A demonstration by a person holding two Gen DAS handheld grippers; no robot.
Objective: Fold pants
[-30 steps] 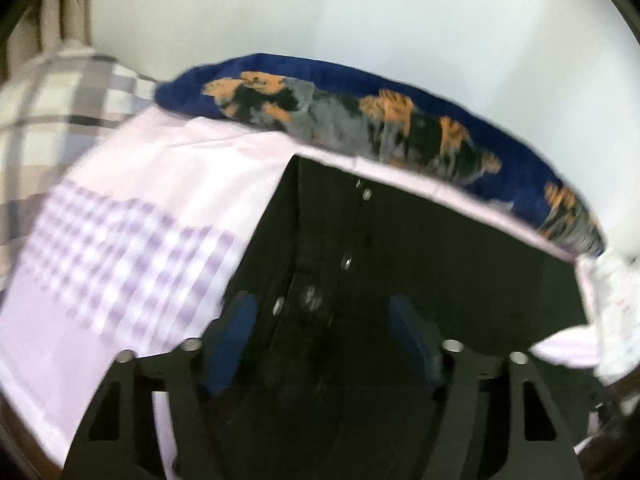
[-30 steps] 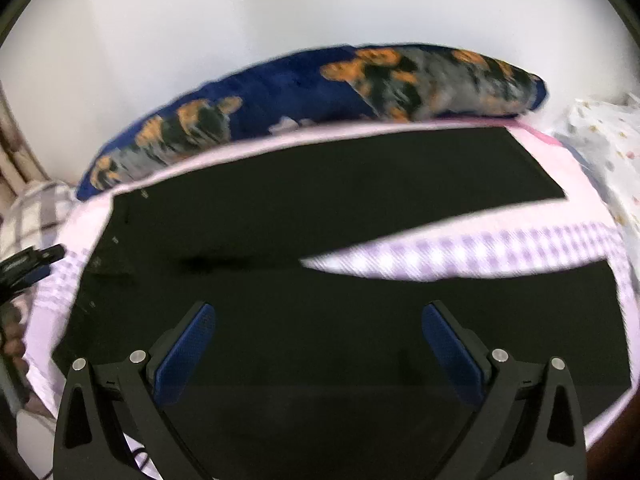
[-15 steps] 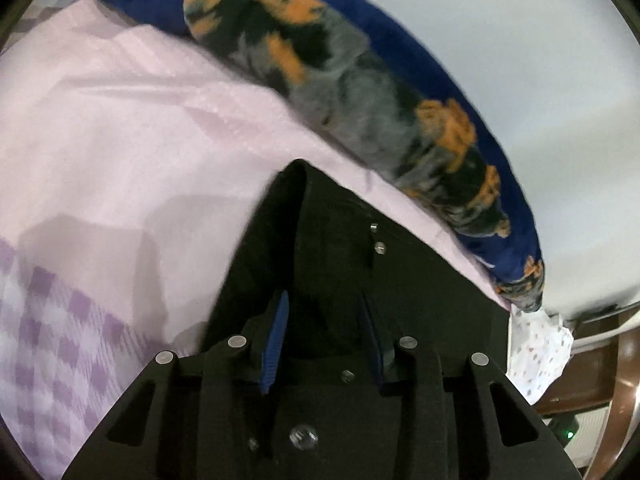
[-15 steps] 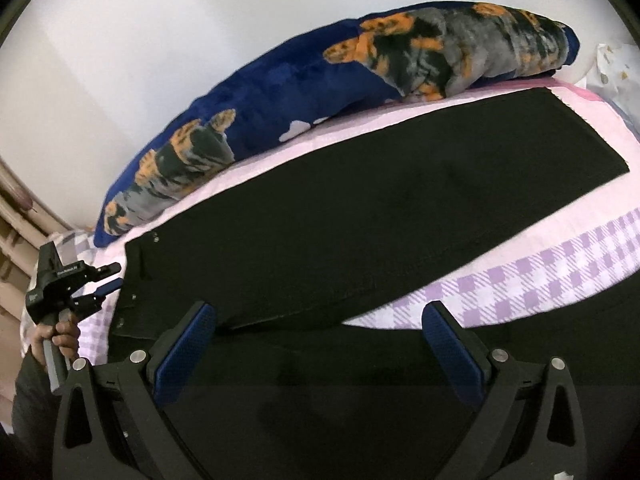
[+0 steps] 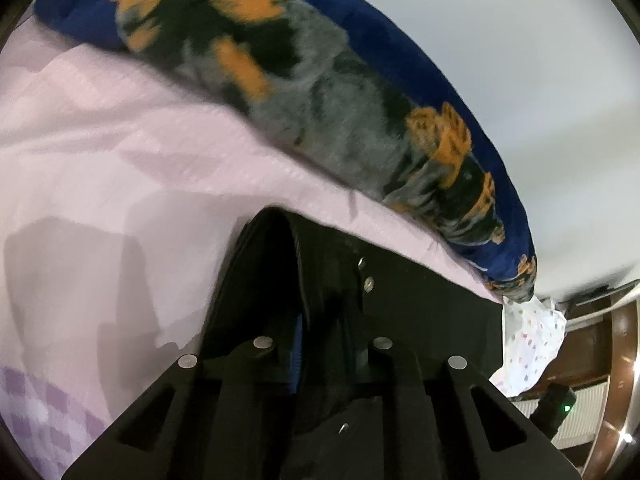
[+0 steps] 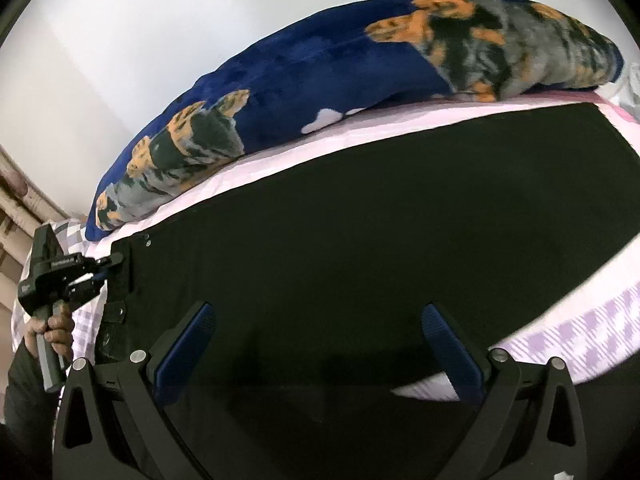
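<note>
Black pants (image 6: 360, 240) lie spread along a pale pink bed sheet (image 6: 280, 164), waistband at the left. In the left wrist view my left gripper (image 5: 324, 344) is shut on the pants' waistband (image 5: 276, 280), which is pulled up into a ridge between the fingers. The left gripper also shows in the right wrist view (image 6: 106, 268) at the waistband corner. My right gripper (image 6: 316, 344) is open with blue pads (image 6: 188, 340), hovering over the middle of the pants and holding nothing.
A long blue pillow with an orange, grey and black print (image 6: 320, 64) lies along the wall behind the pants. A purple checked part of the sheet (image 6: 580, 328) is at the right. A white spotted cloth (image 5: 528, 340) and wooden furniture (image 5: 624, 360) are beyond the bed.
The left gripper closed from open onto the waistband and lifted it. The right gripper rose and drew back; one leg now lies over the other, covering the checked gap.
</note>
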